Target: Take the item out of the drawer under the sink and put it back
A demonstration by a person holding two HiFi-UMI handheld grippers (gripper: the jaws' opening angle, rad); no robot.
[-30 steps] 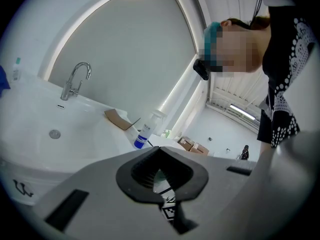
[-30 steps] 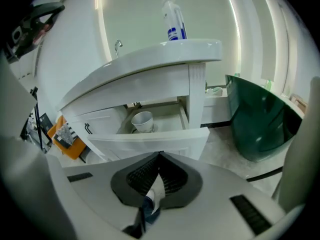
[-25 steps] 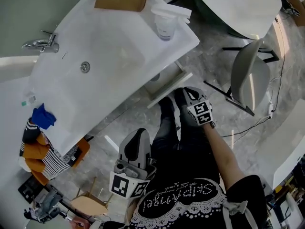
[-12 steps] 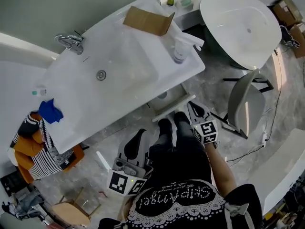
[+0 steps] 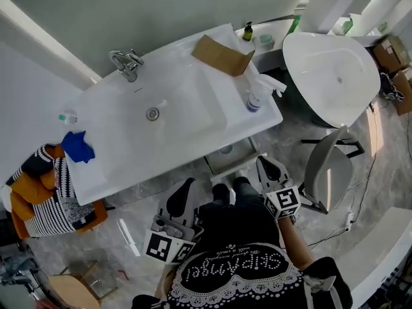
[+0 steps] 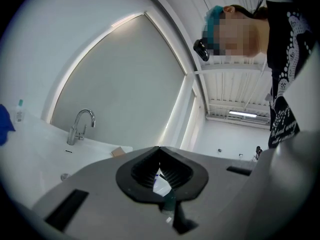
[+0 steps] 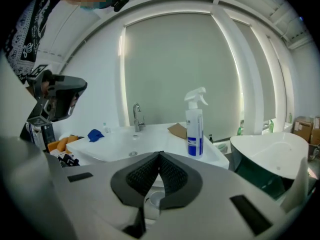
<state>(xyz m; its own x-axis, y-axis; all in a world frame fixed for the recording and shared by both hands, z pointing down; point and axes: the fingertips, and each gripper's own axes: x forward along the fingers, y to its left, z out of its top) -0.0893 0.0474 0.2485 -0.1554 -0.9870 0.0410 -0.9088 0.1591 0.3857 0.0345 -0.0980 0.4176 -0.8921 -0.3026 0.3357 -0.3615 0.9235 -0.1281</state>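
Note:
The drawer (image 5: 235,166) under the white sink (image 5: 187,131) stands pulled out, with a round white item (image 5: 225,149) lying in it. My right gripper (image 5: 261,160) hovers just right of the drawer front, shut and empty; in the right gripper view its jaws (image 7: 160,154) meet at the tips, and the white item (image 7: 156,199) shows through the gap below them. My left gripper (image 5: 189,181) hangs lower left of the drawer, over the floor, its jaws (image 6: 159,148) also closed with nothing held.
On the sink top stand a faucet (image 5: 127,63), a cardboard box (image 5: 222,55) and a spray bottle (image 5: 257,95); a blue cloth (image 5: 78,145) lies at its left end. A white bathtub (image 5: 331,76) and a grey chair (image 5: 325,166) are to the right. Clothes (image 5: 42,192) lie at left.
The head view has pulled up and back, so the whole sink top shows. Both grippers have risen, the right one more. Both stay shut and empty.

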